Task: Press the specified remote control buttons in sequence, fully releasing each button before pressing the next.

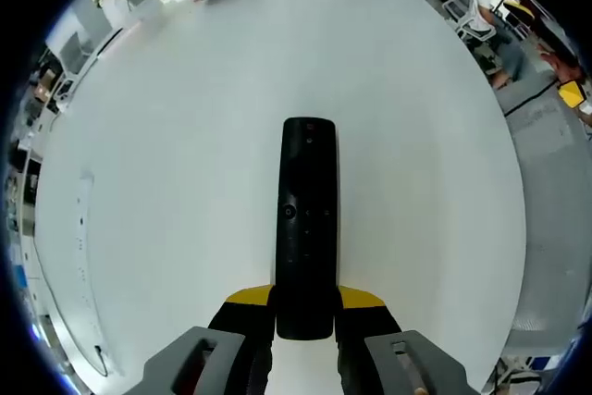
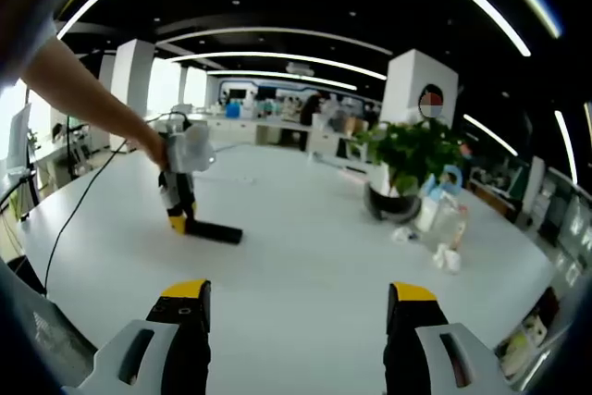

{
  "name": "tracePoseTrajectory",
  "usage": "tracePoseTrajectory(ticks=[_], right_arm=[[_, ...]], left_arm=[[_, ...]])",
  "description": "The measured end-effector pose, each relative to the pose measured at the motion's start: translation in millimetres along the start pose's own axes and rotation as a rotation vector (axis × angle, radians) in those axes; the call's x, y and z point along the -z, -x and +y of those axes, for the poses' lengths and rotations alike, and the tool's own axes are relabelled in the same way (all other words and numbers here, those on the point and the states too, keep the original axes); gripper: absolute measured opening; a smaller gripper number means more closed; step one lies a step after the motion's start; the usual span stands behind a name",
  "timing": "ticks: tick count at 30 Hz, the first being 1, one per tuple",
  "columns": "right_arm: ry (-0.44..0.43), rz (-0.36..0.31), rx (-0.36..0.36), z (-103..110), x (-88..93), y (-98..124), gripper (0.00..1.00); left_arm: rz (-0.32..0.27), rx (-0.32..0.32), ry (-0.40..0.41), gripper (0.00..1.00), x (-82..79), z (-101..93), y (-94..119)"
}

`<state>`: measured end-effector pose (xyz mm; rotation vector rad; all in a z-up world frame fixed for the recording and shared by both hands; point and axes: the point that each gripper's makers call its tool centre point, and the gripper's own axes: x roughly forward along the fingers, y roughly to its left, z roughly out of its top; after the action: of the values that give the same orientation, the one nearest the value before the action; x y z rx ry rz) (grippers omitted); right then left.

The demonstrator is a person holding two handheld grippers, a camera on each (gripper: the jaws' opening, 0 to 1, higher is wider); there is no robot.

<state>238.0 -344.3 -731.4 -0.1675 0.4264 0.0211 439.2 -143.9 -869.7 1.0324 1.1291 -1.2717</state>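
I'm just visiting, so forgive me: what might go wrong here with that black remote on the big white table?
The left gripper clamps only the near end of the remote, so a push on a far button might tip or twist it. The right gripper hangs open, well away from the remote, and would have to travel a long way to land on small buttons; it may hit the wrong one. A cable trails over the table and might snag.

The black remote control (image 1: 307, 224) is a long, slim bar lying flat on the white table (image 1: 166, 154), button face up, its near end between yellow-tipped jaws. In the right gripper view the remote control (image 2: 215, 231) lies well left of the potted plant (image 2: 407, 159).
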Motion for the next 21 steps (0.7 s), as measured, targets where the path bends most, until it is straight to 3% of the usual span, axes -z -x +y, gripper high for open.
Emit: tracePoseTrajectory(ticks=[10, 15, 21], right_arm=[[0.005, 0.007, -0.003, 4, 4.8, 13, 0.76], [0.005, 0.011, -0.004, 4, 6.9, 12, 0.76], [0.009, 0.02, -0.008, 6, 8.7, 10, 0.75]], left_arm=[[0.014, 0.0, -0.004, 0.24, 2.2, -4.8, 3], [0.002, -0.002, 0.005, 0.24, 1.7, 1.9, 2], [0.026, 0.004, -0.017, 0.24, 0.4, 11.1, 1]])
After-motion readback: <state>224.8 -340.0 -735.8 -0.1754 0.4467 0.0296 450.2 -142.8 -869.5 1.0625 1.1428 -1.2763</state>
